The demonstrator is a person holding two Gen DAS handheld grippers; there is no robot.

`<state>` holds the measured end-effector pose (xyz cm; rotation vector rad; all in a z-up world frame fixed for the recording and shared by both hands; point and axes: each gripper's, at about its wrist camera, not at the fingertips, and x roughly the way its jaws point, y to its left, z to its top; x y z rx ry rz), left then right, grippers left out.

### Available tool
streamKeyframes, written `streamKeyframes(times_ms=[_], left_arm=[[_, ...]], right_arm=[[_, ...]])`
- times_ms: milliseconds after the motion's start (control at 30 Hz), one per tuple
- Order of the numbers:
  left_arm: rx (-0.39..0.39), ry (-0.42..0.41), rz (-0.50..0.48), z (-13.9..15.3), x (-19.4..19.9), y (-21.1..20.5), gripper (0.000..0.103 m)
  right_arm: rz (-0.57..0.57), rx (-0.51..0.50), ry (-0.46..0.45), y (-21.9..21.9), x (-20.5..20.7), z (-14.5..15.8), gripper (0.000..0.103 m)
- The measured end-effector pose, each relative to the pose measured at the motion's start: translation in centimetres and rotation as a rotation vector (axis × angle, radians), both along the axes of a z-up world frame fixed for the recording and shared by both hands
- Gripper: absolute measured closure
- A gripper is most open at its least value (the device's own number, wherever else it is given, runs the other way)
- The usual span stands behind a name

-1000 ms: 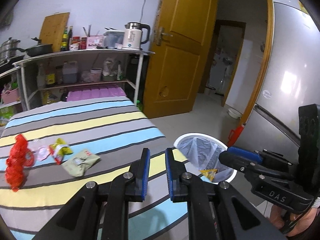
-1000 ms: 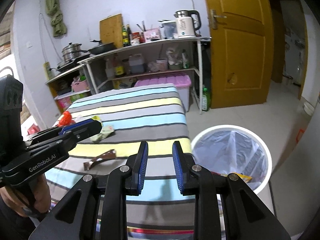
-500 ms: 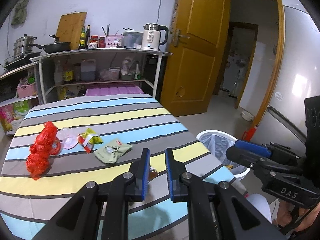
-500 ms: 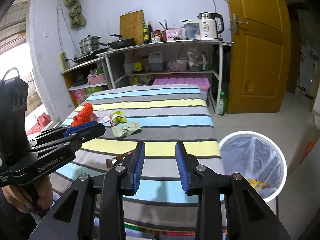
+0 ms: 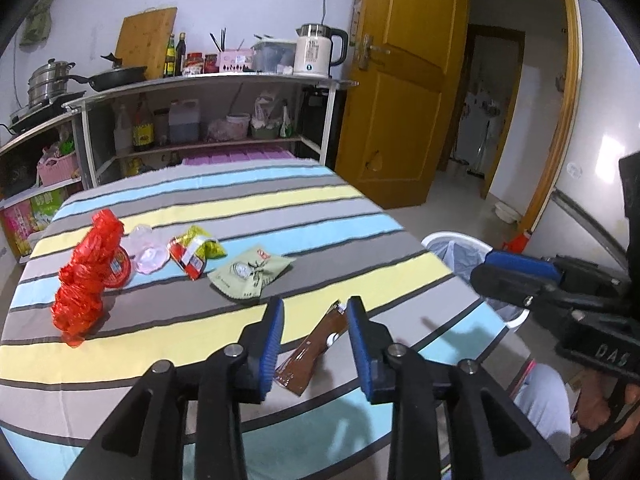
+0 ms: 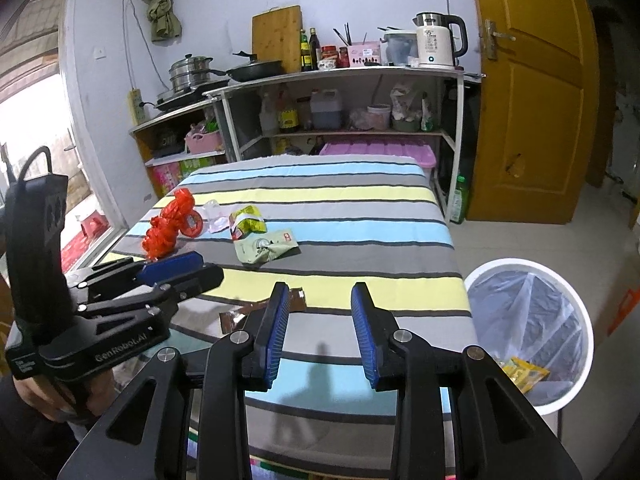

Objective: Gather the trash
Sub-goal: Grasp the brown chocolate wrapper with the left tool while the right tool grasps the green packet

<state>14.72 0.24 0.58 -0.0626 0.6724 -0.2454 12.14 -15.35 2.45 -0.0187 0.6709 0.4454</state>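
Observation:
On the striped tablecloth (image 5: 280, 208) lie a red net bag (image 5: 90, 272), a clear plastic cup (image 5: 146, 248), a yellow-red snack bag (image 5: 196, 250), a pale green packet (image 5: 252, 272) and a brown wrapper (image 5: 316, 344). My left gripper (image 5: 315, 312) hovers low over the brown wrapper, its jaws opening with the wrapper in the gap, untouched by the pads. My right gripper (image 6: 320, 296) stands open and empty above the table's near edge, to the right of the left gripper (image 6: 180, 270). The brown wrapper (image 6: 234, 317) shows partly behind it.
A white bin (image 6: 516, 263) with a clear liner stands on the floor off the table's right corner, a yellow wrapper (image 6: 522, 372) inside. Kitchen shelves (image 5: 208, 80) run behind the table, and a wooden door (image 5: 404, 80) stands to the right.
Both grippers swung left from the bin toward the table and sank. The left jaws widened from nearly shut, and the brown wrapper now lies between them.

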Motion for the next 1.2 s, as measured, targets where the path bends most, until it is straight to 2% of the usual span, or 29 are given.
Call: streamKeyframes(times_ms=[67,433,533,567,633,933,1200], left_arm=[[0.009,0.023,-0.011,-1.1,0.6,0.1,0.064],[0.083,0.165,-0.076,-5.6,3.7,-1.3,0.064],[0.124,0.161,-0.079,-6.1,3.7,-1.9,0.064],[0.133,0.158,-0.075,-6.1,3.6,-2.0,0.065],[0.137,0.152,-0.065,-6.1,3.6,-1.9,0.084],[0.007,0.116,0.019,-4.8,2.4,1.2,0.086],[-0.049,0.055,0.143,-3.0,0.8,5.9,0.086]], right_arm=[[0.002,-0.001,0.007,0.1,0.2,-0.3,0.070],[-0.006,-0.005,0.056,0.1,2.2,-2.1,0.070],[-0.009,-0.005,0.068,0.0,2.7,-2.6,0.070],[-0.010,-0.005,0.071,-0.1,2.9,-2.7,0.070],[-0.013,-0.003,0.080,0.0,3.2,-3.0,0.070],[0.004,0.018,0.110,1.0,4.4,-3.6,0.070],[0.063,0.058,0.147,4.4,6.5,-4.1,0.070]])
